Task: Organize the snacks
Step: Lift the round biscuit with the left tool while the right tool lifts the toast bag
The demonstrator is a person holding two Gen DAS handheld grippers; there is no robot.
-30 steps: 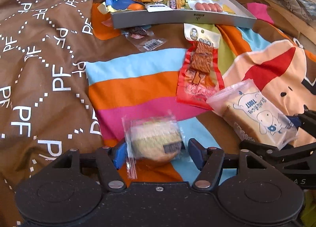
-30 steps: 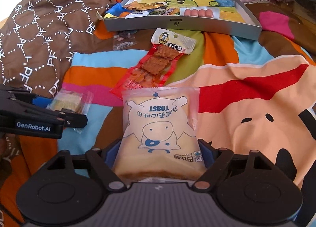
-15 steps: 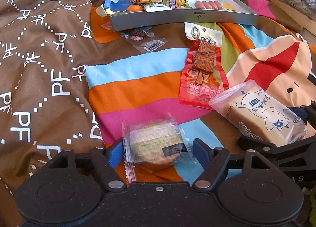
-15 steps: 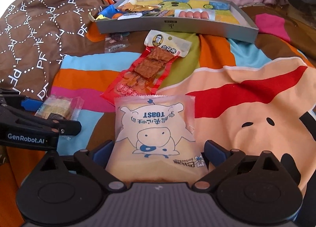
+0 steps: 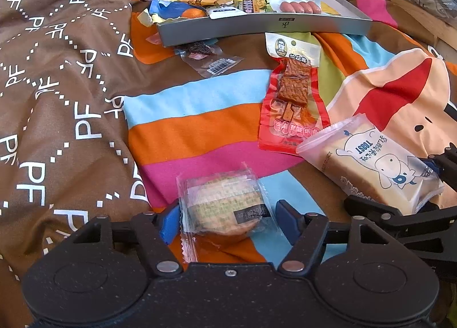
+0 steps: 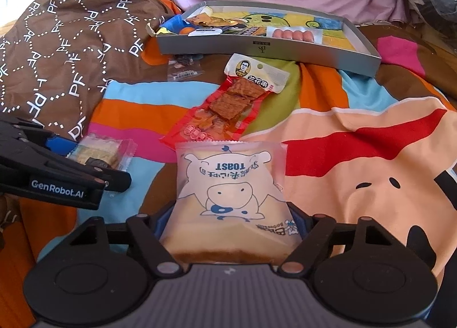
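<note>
Left wrist view: the left claw [image 5: 225, 221] sits spread wide around a clear-wrapped round cake [image 5: 224, 209] lying on the striped bedspread [image 5: 194, 131], looks like it's lined up for a pickup, and the wrapper print is too small to read. Right wrist view: the right claw [image 6: 232, 223] is clamped on the bread pack [image 6: 231, 199] printed "TOAST" with a cartoon cow, probably headed for the grey tray [image 6: 285, 52] at the back where sausages [image 6: 291, 34] already sit, and the other tool's side reads "GenRobot.AI".
</note>
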